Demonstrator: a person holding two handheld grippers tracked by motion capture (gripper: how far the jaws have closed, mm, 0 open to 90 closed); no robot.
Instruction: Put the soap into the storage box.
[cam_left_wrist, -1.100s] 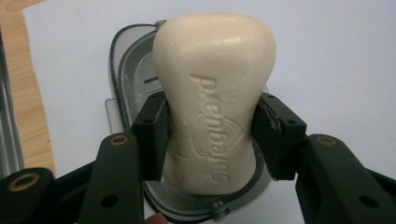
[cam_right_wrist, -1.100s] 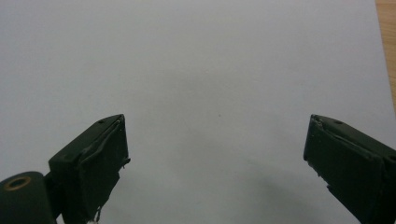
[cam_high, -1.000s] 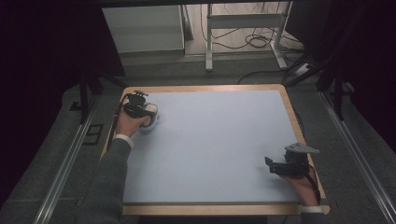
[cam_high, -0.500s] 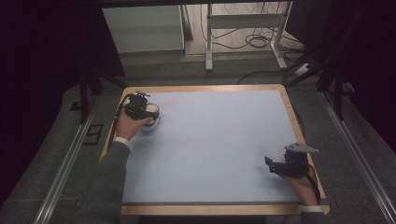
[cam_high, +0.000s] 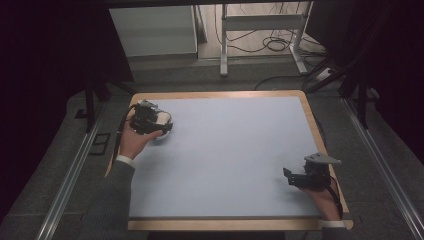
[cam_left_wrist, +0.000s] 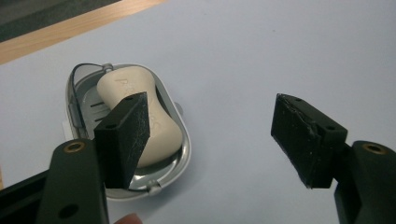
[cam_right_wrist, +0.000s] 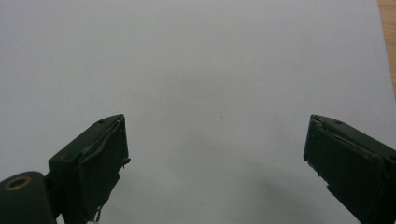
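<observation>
1. Here, the left gripper (cam_left_wrist: 210, 140) has its jaws standing wide with nothing between the pads; they have just been opening. One black pad overlaps the soap in the left gripper view, yet does not press on it.
2. The cream, waisted bar of soap (cam_left_wrist: 140, 116) lies in an oval dish of clear plastic and bright metal (cam_left_wrist: 180, 149), off to the left of the gap between those jaws, so the thing sits beside the jaws, not between them.
3. The bar's long axis runs slantwise away from the left gripper's camera, roughly along the line of the jaws and not across it.
4. In the high view the dish (cam_high: 162, 136) rests near the far left corner of the pale blue worktop (cam_high: 235, 150), just inside its wooden edge, with the left gripper (cam_high: 147, 119) right over it.
5. The right gripper (cam_right_wrist: 215, 154) also stands wide and holds nothing, over bare worktop.
6. It (cam_high: 300, 177) sits near the near right corner, well apart from the dish, so the left hand (cam_high: 135, 142) is plainly the nearer for any further handling of the soap.
</observation>
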